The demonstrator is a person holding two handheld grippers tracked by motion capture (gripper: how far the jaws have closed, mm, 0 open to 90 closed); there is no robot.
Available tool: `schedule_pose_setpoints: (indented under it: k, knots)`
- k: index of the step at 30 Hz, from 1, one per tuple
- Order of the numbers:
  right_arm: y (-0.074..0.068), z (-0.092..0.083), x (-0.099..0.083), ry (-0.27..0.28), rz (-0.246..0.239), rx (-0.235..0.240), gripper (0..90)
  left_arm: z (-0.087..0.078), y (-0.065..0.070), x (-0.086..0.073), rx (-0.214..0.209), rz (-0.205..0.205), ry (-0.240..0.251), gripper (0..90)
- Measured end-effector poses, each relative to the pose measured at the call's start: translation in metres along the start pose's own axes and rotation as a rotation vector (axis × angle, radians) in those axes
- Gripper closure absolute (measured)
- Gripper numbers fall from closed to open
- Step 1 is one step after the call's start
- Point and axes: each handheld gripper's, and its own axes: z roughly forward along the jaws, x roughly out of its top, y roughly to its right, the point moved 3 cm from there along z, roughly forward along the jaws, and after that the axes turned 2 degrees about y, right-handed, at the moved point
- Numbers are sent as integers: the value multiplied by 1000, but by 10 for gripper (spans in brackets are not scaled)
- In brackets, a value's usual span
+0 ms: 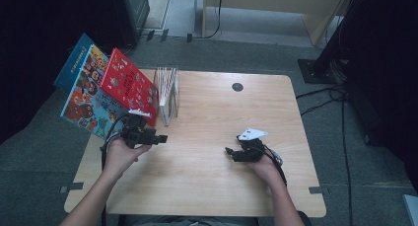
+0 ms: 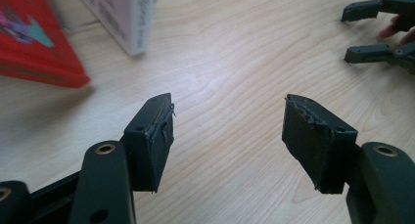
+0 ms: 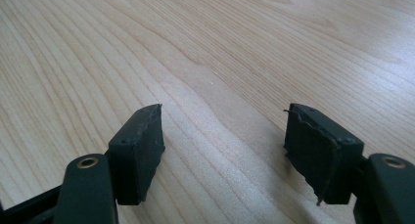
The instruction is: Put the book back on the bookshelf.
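A red picture book (image 1: 127, 85) leans against a bigger blue picture book (image 1: 81, 95) at the table's left edge. Beside them, a white wire rack (image 1: 167, 93) holds a white book upright. My left gripper (image 1: 161, 138) sits low over the table just in front of the red book, pointing right, jaws open and empty. In the left gripper view the left gripper (image 2: 227, 111) has the red book's corner (image 2: 34, 43) and the white book (image 2: 127, 18) ahead on the left. My right gripper (image 1: 229, 151) rests at the table's middle right, open over bare wood (image 3: 222, 119).
The light wooden table (image 1: 207, 186) has a round black grommet (image 1: 237, 87) near its far edge. Cables (image 1: 340, 102) and a black stand base (image 1: 315, 68) lie on the grey floor to the right. The other gripper's jaws (image 2: 372, 31) show far right in the left gripper view.
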Motion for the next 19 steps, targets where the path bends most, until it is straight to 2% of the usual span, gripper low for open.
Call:
schedule_pose_setpoints:
  k: [6, 10, 19]
  knots:
    - [-1, 0, 0, -1, 6, -10, 302, 14, 4, -11, 8, 31, -22, 363]
    - [-2, 0, 0, -3, 8, -14, 280, 25, 3, -20, 4, 31, -40, 359]
    - [-4, 1, 0, -11, 6, -14, 214, 34, 0, -29, 19, 52, -53, 355]
